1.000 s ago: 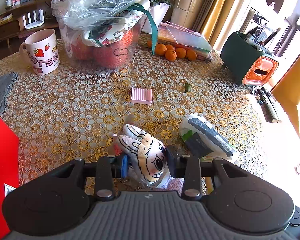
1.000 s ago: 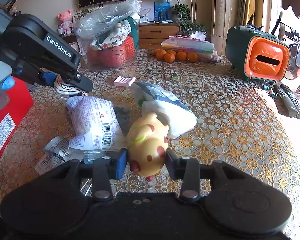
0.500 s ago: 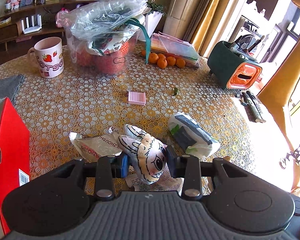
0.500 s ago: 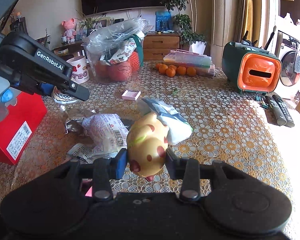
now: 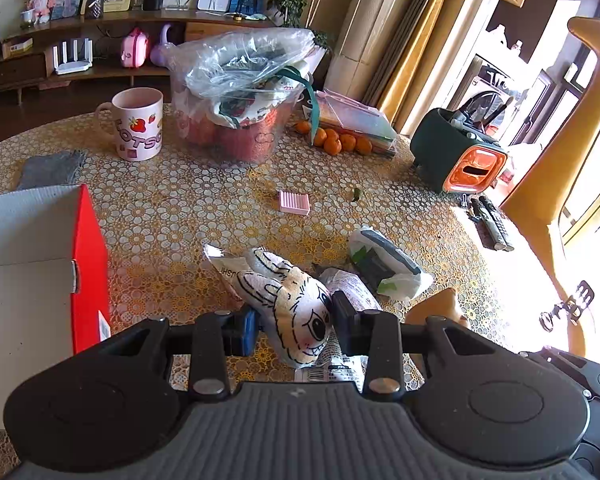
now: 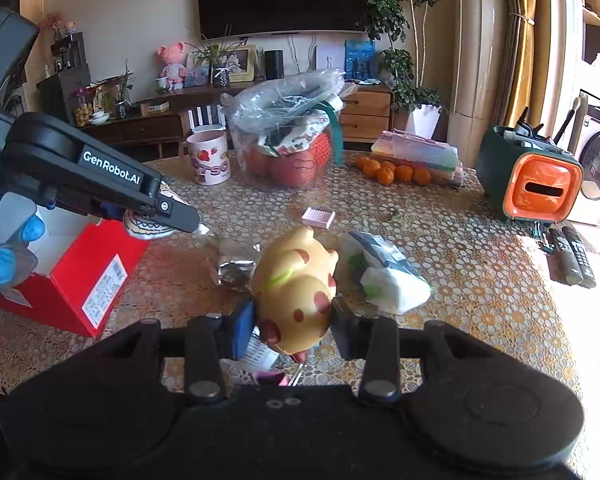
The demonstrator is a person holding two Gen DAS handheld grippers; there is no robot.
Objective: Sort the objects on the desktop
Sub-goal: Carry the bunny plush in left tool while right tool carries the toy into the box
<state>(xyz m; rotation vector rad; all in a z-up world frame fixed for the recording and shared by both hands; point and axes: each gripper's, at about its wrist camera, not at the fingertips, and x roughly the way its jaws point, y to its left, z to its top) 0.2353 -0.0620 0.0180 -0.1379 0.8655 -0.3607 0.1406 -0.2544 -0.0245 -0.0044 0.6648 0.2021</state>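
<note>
My left gripper point(image 5: 294, 322) is shut on a white rabbit plush point(image 5: 288, 304) and holds it above the table. My right gripper point(image 6: 293, 326) is shut on a yellow spotted toy point(image 6: 296, 284), also lifted. The left gripper point(image 6: 100, 184) shows in the right wrist view over the open red box point(image 6: 80, 276). The red box point(image 5: 88, 264) stands at the left in the left wrist view. Snack packets point(image 5: 348, 292) and a white bag point(image 5: 384, 264) lie on the table below.
A strawberry mug point(image 5: 136, 124), a bagged clear tub point(image 5: 240, 112), oranges point(image 5: 336, 142), a pink pad point(image 5: 294, 202), a green and orange holder point(image 5: 458, 156) and remotes point(image 5: 490, 226) stand on the lace tablecloth point(image 5: 172, 208). A grey cloth point(image 5: 52, 168) lies at the left.
Both grippers have risen and pulled back from the table with their toys. The red box has come further into the left wrist view.
</note>
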